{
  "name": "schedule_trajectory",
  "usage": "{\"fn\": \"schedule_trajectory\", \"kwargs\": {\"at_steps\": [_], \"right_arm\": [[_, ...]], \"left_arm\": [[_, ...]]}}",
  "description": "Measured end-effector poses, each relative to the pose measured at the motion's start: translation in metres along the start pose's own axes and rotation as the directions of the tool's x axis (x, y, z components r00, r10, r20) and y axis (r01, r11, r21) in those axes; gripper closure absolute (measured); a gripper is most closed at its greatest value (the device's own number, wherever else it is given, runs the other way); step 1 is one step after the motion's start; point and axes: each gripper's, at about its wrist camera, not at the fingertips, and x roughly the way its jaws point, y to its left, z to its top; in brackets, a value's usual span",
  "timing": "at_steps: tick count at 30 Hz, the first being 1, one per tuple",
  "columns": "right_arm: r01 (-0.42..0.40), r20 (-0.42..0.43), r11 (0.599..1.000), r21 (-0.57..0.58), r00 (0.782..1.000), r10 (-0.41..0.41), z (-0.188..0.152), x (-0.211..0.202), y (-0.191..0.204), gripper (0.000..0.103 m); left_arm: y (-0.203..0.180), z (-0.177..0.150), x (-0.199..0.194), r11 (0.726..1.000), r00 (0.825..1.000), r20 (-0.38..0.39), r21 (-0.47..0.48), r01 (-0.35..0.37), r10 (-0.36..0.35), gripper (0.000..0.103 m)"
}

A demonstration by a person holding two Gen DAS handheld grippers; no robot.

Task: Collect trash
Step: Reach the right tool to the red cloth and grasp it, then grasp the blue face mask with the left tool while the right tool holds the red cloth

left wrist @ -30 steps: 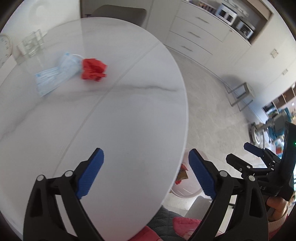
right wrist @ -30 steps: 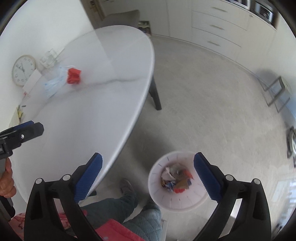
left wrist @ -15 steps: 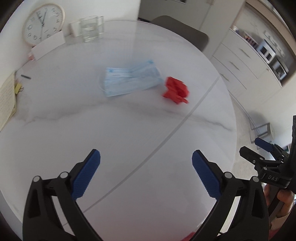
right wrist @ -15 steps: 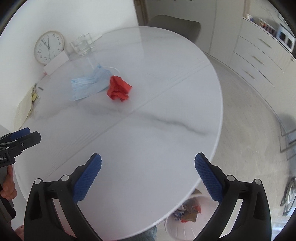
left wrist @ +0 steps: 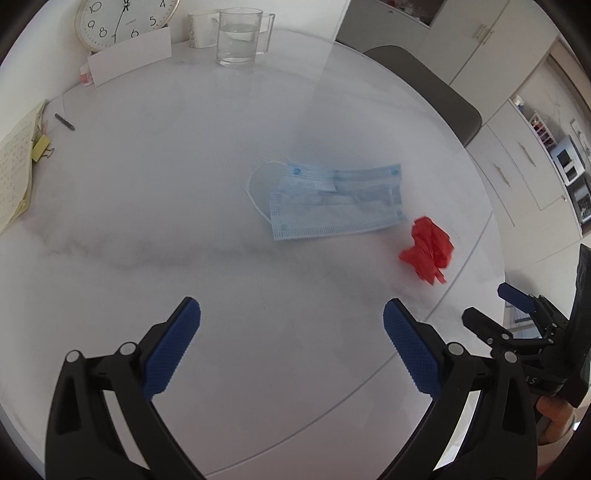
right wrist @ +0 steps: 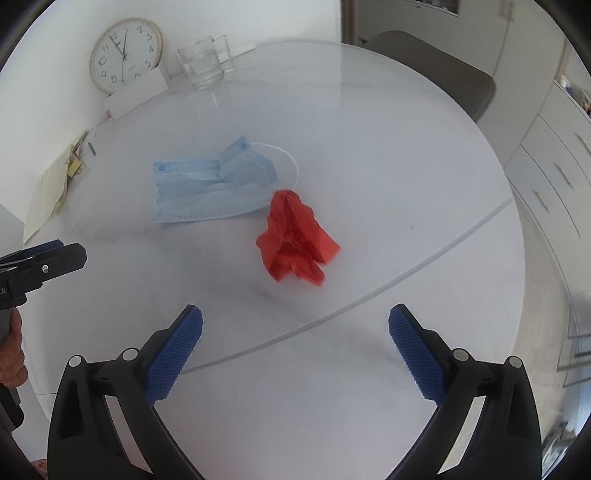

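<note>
At the far left edge of the round white table [left wrist: 147,206] lie a notepad [left wrist: 14,166] with a yellow clip and a dark pen [left wrist: 64,122], and behind them a clock [left wrist: 122,18] leans on the wall beside a card and a glass of water [left wrist: 238,37]; these look like things kept there on purpose, pushed out of the way, not rubbish. Nearer the middle lies the blue face mask [left wrist: 334,201], flat and half folded, its ear loop curled out to one side, as a thing dropped after use. Just right of it, barely apart, sits the crumpled red paper [right wrist: 295,238], bunched up and plainly thrown down. The left hand-held gripper [left wrist: 291,343] hangs above bare table short of the mask, its jaws wide apart with nothing between them, likely lined up for the mask. The right hand-held gripper [right wrist: 295,347] is likewise spread and empty, aimed so the red paper sits just ahead of its gap, probably its own target.
</note>
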Motion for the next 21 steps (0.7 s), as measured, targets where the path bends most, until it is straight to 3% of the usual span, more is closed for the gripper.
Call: {"fn": "schedule_trajectory", "kwargs": {"at_steps": [8, 11, 15, 21], "right_arm": [[0.008, -0.018, 0.994, -0.107, 1.0, -0.01, 0.037, 0.053, 0.006, 0.003], [0.009, -0.032, 0.991, -0.133, 0.999, -0.014, 0.041, 0.065, 0.006, 0.02], [-0.014, -0.093, 0.989, -0.146, 0.996, 0.0, 0.04, 0.078, 0.002, 0.057], [-0.038, -0.087, 0.994, -0.104, 0.996, 0.029, 0.036, 0.068, -0.014, 0.063]], "left_arm": [[0.009, 0.026, 0.03, 0.998, 1.0, -0.01, -0.065, 0.023, -0.024, 0.008], [0.013, 0.034, 0.041, 0.996, 0.999, 0.002, -0.078, 0.036, -0.036, 0.008], [0.017, 0.047, 0.057, 0.996, 0.999, 0.018, -0.086, 0.031, -0.03, 0.008], [0.017, 0.067, 0.088, 0.999, 1.0, 0.002, -0.042, 0.015, -0.015, 0.008]]}}
